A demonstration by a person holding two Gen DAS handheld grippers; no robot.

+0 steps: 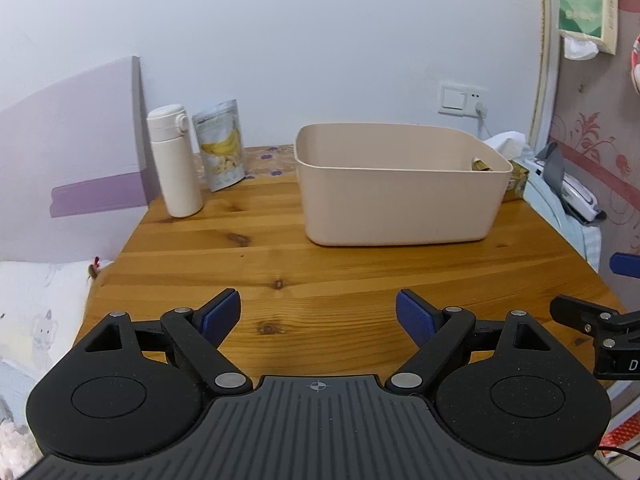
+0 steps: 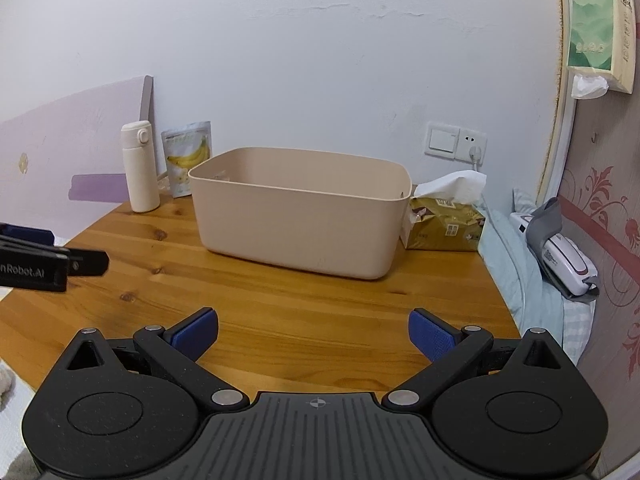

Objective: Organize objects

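Left hand-held gripper point(image 1: 318, 316): held spread wide over the near table point(image 1: 320, 280); nothing is gripped.
Right hand-held gripper point(image 2: 314, 332): likewise spread wide and empty.
Bin point(image 1: 400, 188): set mid-table; something small is glimpsed inside at the right wall, possibly a packet, but it cannot be identified.
Left to be stowed: white bottle point(image 1: 174, 160) and banana snack pouch point(image 1: 222, 144), standing side by side at the far left.
Progress: judged early; little appears binned.
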